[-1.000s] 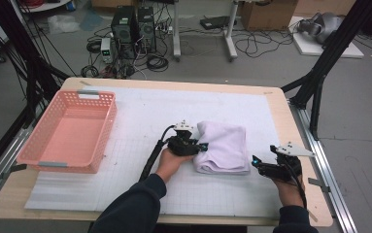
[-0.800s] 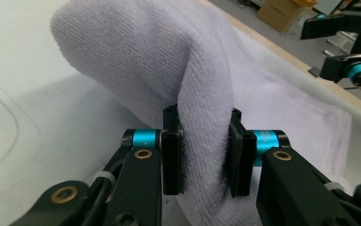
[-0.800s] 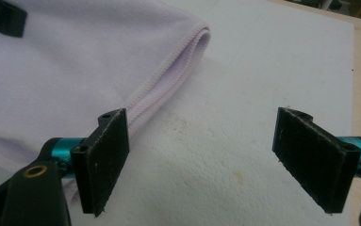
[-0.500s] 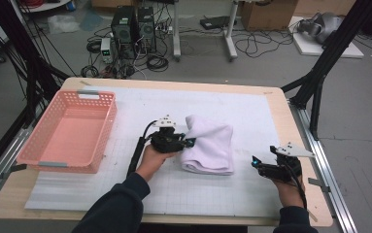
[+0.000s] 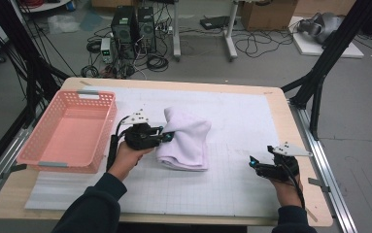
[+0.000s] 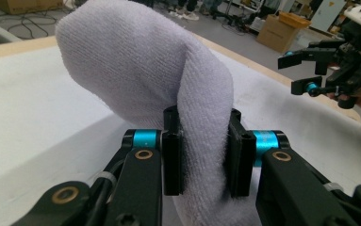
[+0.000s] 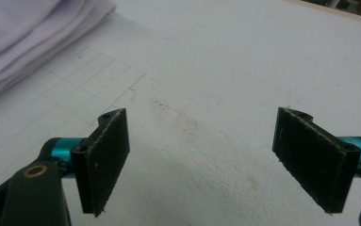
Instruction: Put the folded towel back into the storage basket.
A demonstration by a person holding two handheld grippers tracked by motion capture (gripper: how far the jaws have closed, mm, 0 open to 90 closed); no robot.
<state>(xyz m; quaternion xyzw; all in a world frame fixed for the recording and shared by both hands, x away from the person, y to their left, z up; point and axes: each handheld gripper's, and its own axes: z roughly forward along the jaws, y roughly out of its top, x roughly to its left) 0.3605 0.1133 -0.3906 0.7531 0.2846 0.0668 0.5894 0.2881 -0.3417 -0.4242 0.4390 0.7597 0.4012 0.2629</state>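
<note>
A folded white towel (image 5: 186,138) lies in the middle of the white gridded mat, its left end lifted. My left gripper (image 5: 166,136) is shut on that end; in the left gripper view both black pads (image 6: 172,155) squeeze the thick fold of towel (image 6: 145,70) between them. My right gripper (image 5: 251,162) rests low over the mat near the right front edge, apart from the towel, its jaws wide open. In the right gripper view the two pads (image 7: 105,155) stand far apart over bare mat, with the towel's edge (image 7: 32,33) at the upper left.
A pink plastic basket (image 5: 42,158) with nothing in it stands at the table's left side, just left of my left hand. The wooden table edge (image 5: 300,145) runs along the right. Black frame legs, cables and computers stand on the floor behind.
My left gripper has carried the towel leftward toward the basket and lifted its held end. The right gripper has stayed in place.
</note>
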